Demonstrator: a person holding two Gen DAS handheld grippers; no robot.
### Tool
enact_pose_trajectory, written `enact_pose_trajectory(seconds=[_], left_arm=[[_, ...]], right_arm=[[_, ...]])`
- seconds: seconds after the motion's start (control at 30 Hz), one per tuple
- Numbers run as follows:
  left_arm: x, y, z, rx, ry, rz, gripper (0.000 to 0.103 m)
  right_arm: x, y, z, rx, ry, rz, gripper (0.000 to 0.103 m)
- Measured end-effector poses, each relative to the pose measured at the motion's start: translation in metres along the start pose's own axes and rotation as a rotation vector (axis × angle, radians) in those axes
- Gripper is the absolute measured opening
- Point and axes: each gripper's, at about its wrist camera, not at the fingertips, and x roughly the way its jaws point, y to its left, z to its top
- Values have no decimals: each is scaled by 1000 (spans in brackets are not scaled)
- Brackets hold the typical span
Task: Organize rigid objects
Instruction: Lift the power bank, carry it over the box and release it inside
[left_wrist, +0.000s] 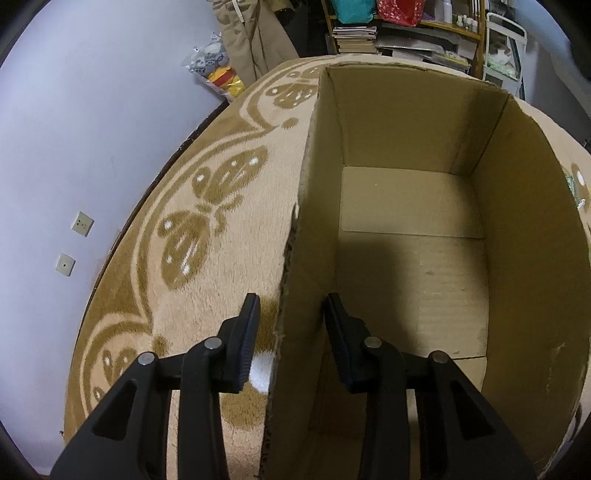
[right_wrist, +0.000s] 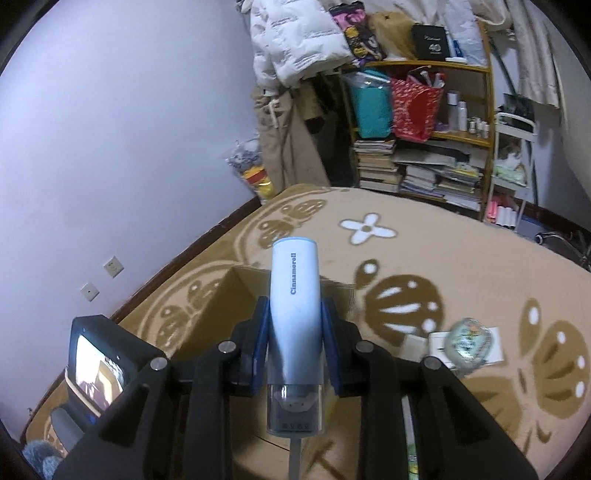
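Cardboard box (left_wrist: 413, 236) on rug (left_wrist: 207, 206) shows bare floor; left gripper (left_wrist: 291, 332) wide open, straddling its wall; right gripper (right_wrist: 294, 332) clamps pale-blue Cinnamoroll tube (right_wrist: 294, 302).

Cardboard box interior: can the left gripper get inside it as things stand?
Probably yes. The cardboard box is open-topped and looks empty, but the left gripper straddles its side wall, jaws open, so it must shift sideways first.

Matt corrugated cardboard box (left_wrist: 406, 229), plush carpet (left_wrist: 229, 206), seemingly glossy plastic bottle (right_wrist: 294, 295).
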Motion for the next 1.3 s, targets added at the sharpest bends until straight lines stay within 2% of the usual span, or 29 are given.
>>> enact_pose_trajectory(seconds=[0.2, 0.4, 0.47, 0.57, 0.87, 1.03, 1.07, 1.1, 1.13, 1.17, 1.2, 1.3], left_arm=[[0, -1, 0, -1, -5, -2, 30], [0, -1, 0, -2, -5, -3, 30], [0, -2, 0, 2, -6, -8, 26], [0, -1, 0, -7, -3, -36, 22], [2, -2, 0, 3, -4, -26, 22], [1, -3, 1, 1, -2, -26, 22], [1, -3, 1, -1, -2, -30, 21], [2, -4, 1, -5, 5, -36, 19], [1, -6, 1, 3, 2, -28, 19], [1, -7, 1, 10, 1, -24, 19], [1, -7, 1, 10, 1, -24, 19], [2, -7, 2, 6, 3, -26, 19]], right_arm=[[25, 4, -8, 31, 61, 20, 29], [49, -3, -25, 75, 140, 2, 29], [52, -4, -30, 77, 150, -4, 29], [51, -1, -33, 46, 136, -24, 29], [46, -2, -34, 35, 155, 2, 29], [27, -3, -26, 33, 92, 19, 31], [23, -3, -24, 31, 85, 16, 36], [18, -5, -20, 26, 71, 7, 49], [13, -6, -18, 22, 58, -3, 57], [7, -8, -16, 17, 41, -18, 72], [1, -12, -15, 12, 20, -39, 81], [-8, -25, -13, -7, 5, -102, 87]])
